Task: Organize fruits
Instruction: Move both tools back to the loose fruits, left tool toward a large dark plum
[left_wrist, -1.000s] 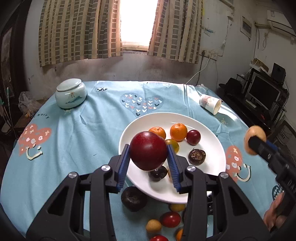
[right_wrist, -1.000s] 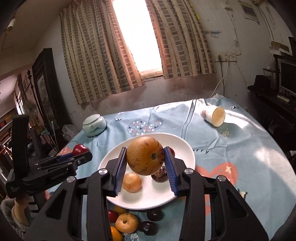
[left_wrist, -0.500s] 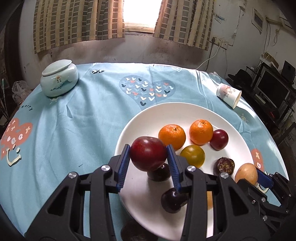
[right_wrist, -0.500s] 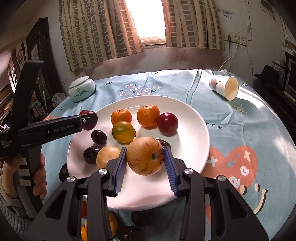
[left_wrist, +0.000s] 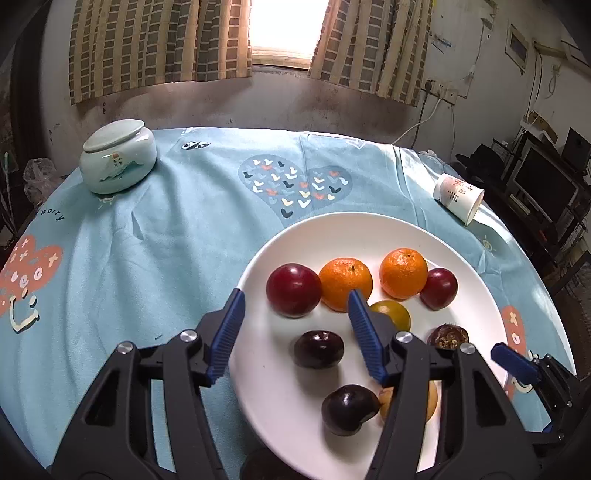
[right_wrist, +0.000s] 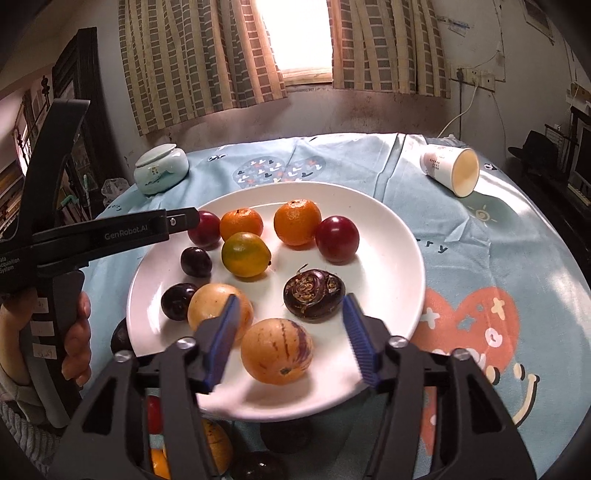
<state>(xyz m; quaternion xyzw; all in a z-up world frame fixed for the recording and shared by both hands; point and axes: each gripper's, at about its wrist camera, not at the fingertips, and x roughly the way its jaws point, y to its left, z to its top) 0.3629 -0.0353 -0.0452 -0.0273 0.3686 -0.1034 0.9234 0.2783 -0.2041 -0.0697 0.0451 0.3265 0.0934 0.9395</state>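
Note:
A white plate (left_wrist: 369, 225) (right_wrist: 402, 236) holds several fruits. In the left wrist view my left gripper (left_wrist: 295, 325) is opening over the plate's left side; a dark red plum (left_wrist: 293, 290) rests on the plate just beyond its fingertips, free of the pads, beside an orange (left_wrist: 345, 282). In the right wrist view my right gripper (right_wrist: 290, 334) is opening too. A striped yellow-orange fruit (right_wrist: 277, 350) lies on the plate between its blue pads, touching neither. The left gripper (right_wrist: 192, 221) shows from the side there, near a red plum (right_wrist: 204, 229).
A pale green lidded jar (left_wrist: 117, 160) stands at the far left of the blue tablecloth. A paper cup (left_wrist: 458, 197) lies tipped over at the far right. More fruits (right_wrist: 218, 443) lie on the cloth below the plate's near rim. A hand (right_wrist: 75, 343) grips the left tool.
Both grippers came down over the plate and opened. The dark red plum left the left pads and sits on the plate. The striped fruit left the right pads and rests on the plate.

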